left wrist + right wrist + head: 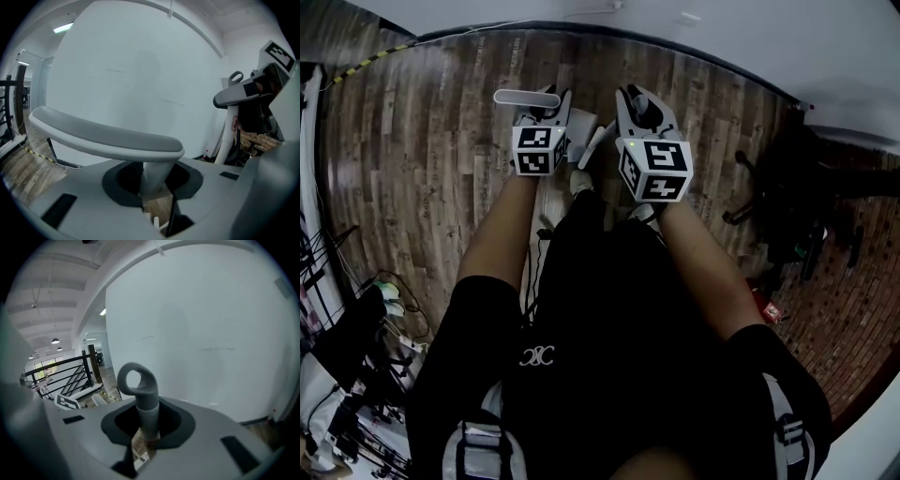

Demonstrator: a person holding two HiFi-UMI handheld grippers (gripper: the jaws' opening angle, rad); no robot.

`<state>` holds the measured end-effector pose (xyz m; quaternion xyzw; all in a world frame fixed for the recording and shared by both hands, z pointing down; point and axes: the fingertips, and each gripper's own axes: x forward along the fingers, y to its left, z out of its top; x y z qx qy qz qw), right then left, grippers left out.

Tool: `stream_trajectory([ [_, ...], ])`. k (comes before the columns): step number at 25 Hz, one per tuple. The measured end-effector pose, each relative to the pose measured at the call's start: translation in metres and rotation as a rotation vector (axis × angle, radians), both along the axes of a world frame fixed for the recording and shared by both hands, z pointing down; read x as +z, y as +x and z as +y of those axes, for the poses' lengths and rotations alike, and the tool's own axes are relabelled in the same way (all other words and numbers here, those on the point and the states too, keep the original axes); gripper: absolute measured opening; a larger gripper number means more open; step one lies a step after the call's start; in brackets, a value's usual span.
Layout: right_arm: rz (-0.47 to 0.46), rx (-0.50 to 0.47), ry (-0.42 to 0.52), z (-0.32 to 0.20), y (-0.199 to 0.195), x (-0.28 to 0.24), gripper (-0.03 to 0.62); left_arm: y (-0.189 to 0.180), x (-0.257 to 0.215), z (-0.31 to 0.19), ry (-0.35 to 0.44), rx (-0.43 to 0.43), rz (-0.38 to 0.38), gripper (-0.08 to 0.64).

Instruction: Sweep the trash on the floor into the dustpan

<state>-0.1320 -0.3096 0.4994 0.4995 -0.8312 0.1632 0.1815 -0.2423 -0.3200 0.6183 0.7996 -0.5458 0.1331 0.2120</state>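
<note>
Indoor workspace with the look of a lab or studio loft: a wood-plank floor [422, 159] meets a bare white wall [211, 324], with yellow-and-black hazard tape [356, 67] along the floor's far left edge. Tangled cables [356, 375] crowd the left side and dark stands [787, 206] sit by brick-patterned flooring [853, 319] on the right. A black stair railing [61, 369], hanging lamps [55, 341] and a strip light [63, 28] complete the setting.
</note>
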Motion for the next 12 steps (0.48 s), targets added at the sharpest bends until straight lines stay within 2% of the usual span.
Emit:
stream_trajectory([
  [5, -0.038, -0.006, 0.046, -0.011, -0.020, -0.019, 0.067, 0.000, -0.001, 0.002, 0.010, -0.001, -0.001, 0.103],
  [12, -0.034, -0.055, 0.040, 0.003, -0.014, -0.031, 0.067, -0.004, 0.000, 0.005, -0.001, -0.004, -0.002, 0.103],
])
